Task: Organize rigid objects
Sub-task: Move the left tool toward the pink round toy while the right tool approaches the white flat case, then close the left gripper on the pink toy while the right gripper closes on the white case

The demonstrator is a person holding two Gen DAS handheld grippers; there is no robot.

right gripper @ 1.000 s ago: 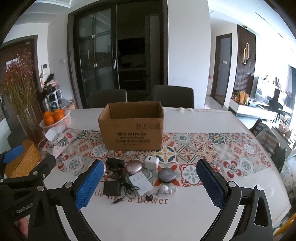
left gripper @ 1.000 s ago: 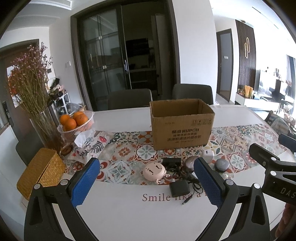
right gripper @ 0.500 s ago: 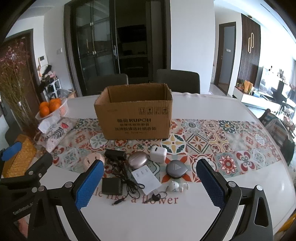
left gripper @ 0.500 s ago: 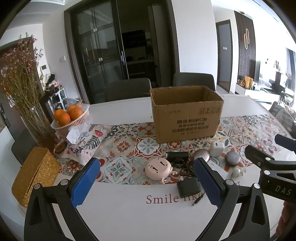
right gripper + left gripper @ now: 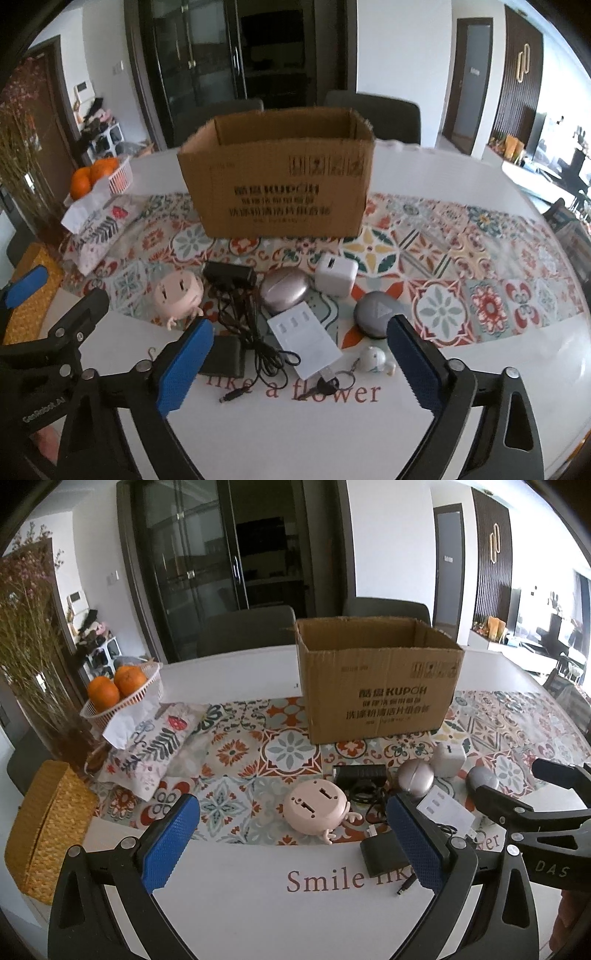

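Fingers on my right gripper (image 5: 295, 363) have just been narrowing, empty but spread, above the white card (image 5: 304, 341); left gripper (image 5: 295, 843) spread too, pink plug (image 5: 317, 811) ahead. Cardboard box (image 5: 277, 184) waits beyond on the worktop (image 5: 295, 435).

Bare white desk (image 5: 295, 435) lies open in front of both tools; beyond it a tight cluster bars the way: pink round plug (image 5: 317, 811), black adapter with tangled cable (image 5: 236, 295), white card (image 5: 304, 341), two oval cases, white cube charger (image 5: 336, 275). Behind the cluster the open-topped cardboard box (image 5: 277, 184) stands as a wall, its top unobstructed; the patterned runner (image 5: 480, 288) to its right is free; tissue pack (image 5: 147, 749), fruit basket (image 5: 125, 694) and wicker box (image 5: 44, 830) crowd the left edge.
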